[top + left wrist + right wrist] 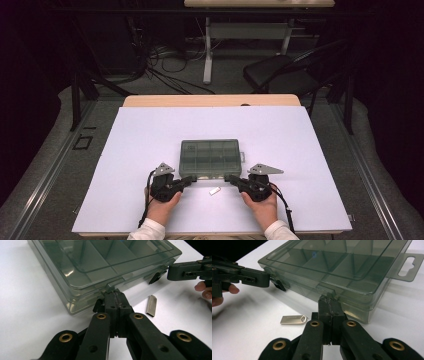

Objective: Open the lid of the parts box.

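**What I can't make out from here**

The organizer box (100,267) runs off the top edge in both gripper views. My left gripper (115,296) hides the latch behind its closed jaws; my right gripper (329,303) hides the other. The engraving on the metal USB stick (293,319) is too small to read.
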Tool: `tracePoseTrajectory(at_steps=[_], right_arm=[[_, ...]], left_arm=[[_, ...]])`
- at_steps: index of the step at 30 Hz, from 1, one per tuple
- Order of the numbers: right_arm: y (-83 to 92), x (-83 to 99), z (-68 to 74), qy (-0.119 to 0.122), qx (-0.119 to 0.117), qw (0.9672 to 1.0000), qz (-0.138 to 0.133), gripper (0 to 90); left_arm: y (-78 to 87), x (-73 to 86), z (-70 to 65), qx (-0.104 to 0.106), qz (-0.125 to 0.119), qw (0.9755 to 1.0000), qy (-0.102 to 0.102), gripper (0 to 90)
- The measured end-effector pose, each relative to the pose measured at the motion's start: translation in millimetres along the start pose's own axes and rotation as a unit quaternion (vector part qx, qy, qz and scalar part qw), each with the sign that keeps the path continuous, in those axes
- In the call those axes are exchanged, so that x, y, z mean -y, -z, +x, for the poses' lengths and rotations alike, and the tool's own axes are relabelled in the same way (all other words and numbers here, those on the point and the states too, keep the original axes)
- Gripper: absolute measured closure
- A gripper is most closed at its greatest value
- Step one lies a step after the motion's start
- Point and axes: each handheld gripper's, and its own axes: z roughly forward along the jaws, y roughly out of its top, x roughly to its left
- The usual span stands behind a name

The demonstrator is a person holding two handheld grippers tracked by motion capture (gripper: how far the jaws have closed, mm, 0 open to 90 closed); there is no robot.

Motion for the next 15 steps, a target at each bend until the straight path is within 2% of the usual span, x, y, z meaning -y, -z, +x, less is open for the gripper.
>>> tracePoseTrajectory(at_steps=[3,9,15], right_arm=[[1.5,-1.7,-0.1,0.001,-0.002,1.0000,-0.008,90.0],[5.1,-4.9,-1.4,-0.003,0.000,0.9998,-0.019,89.5],[9.7,-8.1,-4.9,-0.003,0.009,0.9996,-0.026,89.6]], left_arm=[[1.6,-1.1,-2.8,-0.003,-0.011,0.9999,-0.009,90.0],[5.4,-2.4,-4.0,-0.011,-0.034,0.9993,-0.014,90.0],[8.8,-2.5,-5.3,-0.033,-0.059,0.9976,-0.013,90.0]])
